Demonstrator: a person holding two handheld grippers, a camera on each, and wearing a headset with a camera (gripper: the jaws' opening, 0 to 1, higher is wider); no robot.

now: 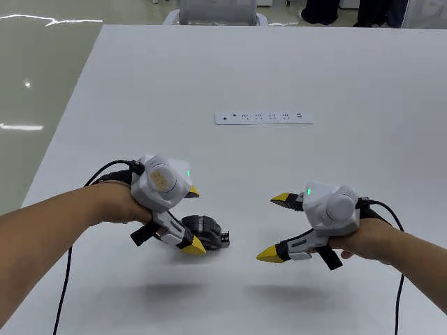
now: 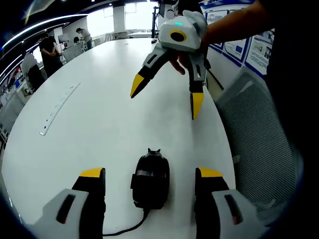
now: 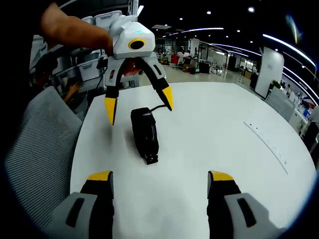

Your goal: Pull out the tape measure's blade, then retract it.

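Straddling the black tape measure (image 2: 150, 180) with jaws spread wide
the left gripper (image 1: 194, 218) brackets it, unclamped, on the white table (image 1: 279, 70); the right gripper (image 1: 272, 227) gapes wide nearby, facing it

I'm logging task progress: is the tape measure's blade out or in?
In. The tape measure lies on the table with just the hook at its mouth; no blade runs out.
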